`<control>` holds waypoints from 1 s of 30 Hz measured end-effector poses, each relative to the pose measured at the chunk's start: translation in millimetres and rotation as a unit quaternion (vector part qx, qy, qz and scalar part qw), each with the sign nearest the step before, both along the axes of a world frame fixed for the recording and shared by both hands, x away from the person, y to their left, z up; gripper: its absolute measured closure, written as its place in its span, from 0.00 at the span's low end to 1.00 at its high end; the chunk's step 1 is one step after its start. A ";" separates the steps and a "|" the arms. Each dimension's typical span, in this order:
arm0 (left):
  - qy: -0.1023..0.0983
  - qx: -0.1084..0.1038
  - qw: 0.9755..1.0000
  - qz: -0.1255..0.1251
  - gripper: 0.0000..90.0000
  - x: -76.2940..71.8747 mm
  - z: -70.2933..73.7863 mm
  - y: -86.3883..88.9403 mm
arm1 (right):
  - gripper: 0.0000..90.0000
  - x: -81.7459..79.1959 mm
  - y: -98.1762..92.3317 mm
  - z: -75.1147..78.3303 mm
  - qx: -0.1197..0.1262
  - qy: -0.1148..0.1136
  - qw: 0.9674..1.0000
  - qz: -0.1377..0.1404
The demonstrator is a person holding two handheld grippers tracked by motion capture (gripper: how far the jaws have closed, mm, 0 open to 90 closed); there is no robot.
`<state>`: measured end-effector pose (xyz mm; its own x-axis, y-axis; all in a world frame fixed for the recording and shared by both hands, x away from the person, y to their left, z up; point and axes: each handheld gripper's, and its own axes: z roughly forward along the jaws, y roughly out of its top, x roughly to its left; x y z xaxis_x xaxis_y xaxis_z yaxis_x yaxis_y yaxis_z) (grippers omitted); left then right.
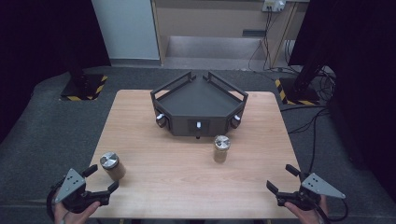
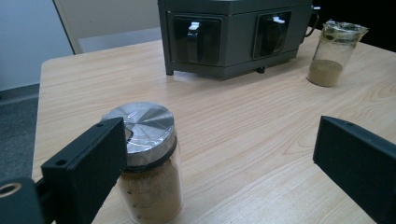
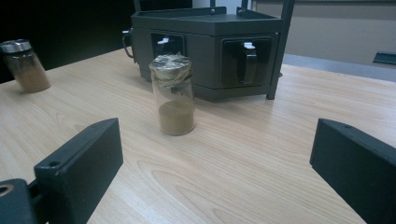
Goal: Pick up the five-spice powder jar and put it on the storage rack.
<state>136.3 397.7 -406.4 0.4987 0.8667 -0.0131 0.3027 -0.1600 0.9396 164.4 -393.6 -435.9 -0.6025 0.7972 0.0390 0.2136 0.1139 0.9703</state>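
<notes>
Jars of brown powder are seen standing upright on the wooden tabletop (image 1: 187,168). A full jar (image 1: 112,165) with a flat metal lid is placed near the left edge, toward the near left corner; in the left gripper view it (image 2: 147,161) is seen just beyond the left jaw, not between the jaws. A second jar (image 1: 221,148), only partly filled, is set around the middle of the tabletop, just in front of the rack (image 1: 198,105). In the right gripper view this jar (image 3: 173,95) is shown well ahead of the jaws.

The dark rack is placed at the far edge, centred, with three knobbed faces turned toward the near edge and rails along its top.

The left gripper (image 1: 103,179) is held at the near left corner, jaws spread wide, nothing gripped. The right gripper (image 1: 282,178) is held at the near right corner, jaws likewise wide apart and empty. Each is held by a hand at the near edge, and both are kept well apart from each other.
</notes>
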 end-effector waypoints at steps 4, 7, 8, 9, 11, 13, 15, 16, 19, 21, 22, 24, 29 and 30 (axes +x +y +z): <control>-0.001 -0.007 1.000 0.001 0.02 0.4 2.0 0.1 | 0.02 0.6 0.2 0.0 -0.001 -0.002 1.000 0.004; -0.001 -0.004 1.000 -0.002 0.02 1.5 6.0 0.5 | 0.02 0.4 -0.2 -0.7 0.001 -0.003 1.000 0.005; -0.002 0.003 1.000 -0.003 0.02 1.4 8.2 0.1 | 0.02 0.3 -0.7 -1.0 0.002 -0.003 1.000 0.005; -0.003 0.005 1.000 -0.005 0.02 1.1 9.8 0.8 | 0.02 0.3 -1.0 -1.3 0.003 -0.003 1.000 0.005; -0.003 0.009 1.000 -0.006 0.02 -0.2 13.4 2.3 | 0.01 -0.1 -1.5 -1.7 0.005 -0.005 1.000 0.004; -0.005 0.017 1.000 -0.003 0.02 -2.1 16.8 3.4 | 0.01 0.5 -1.5 -1.9 0.006 -0.004 1.000 0.004; -0.002 0.019 1.000 -0.002 0.02 -3.0 20.6 5.7 | 0.01 1.0 -1.4 -1.9 0.005 -0.004 1.000 0.006; -0.001 0.020 1.000 -0.001 0.02 -3.7 22.8 6.7 | 0.01 1.1 -1.2 -1.8 0.005 -0.003 1.000 0.007; 0.003 0.025 1.000 0.000 0.01 -5.8 30.9 10.9 | 0.01 1.2 -1.2 -1.8 0.005 -0.003 1.000 0.009; 0.001 0.027 1.000 0.003 0.01 -7.6 35.7 14.1 | 0.01 1.2 -1.3 -2.1 0.006 -0.003 1.000 0.008; 0.003 0.031 1.000 0.004 0.01 -7.7 38.7 15.7 | 0.01 1.3 -1.4 -2.2 0.006 -0.003 1.000 0.008; 0.008 0.035 0.999 0.004 0.01 -7.1 44.6 20.1 | 0.01 1.6 -1.1 -1.9 0.005 -0.003 1.000 0.009; 0.038 0.023 0.999 0.001 0.01 -0.1 57.3 32.8 | 0.01 2.3 -0.7 -1.4 0.002 -0.002 1.000 0.012; 0.040 0.026 0.999 0.000 0.01 1.4 59.3 34.7 | 0.01 2.6 -0.9 -1.5 0.003 -0.001 1.000 0.012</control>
<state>137.7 432.4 -347.1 0.4984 0.8669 -0.0076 0.3765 -0.2085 0.9026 166.9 -394.6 -437.4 -0.6220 0.7819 0.0421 0.2085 0.1136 0.9714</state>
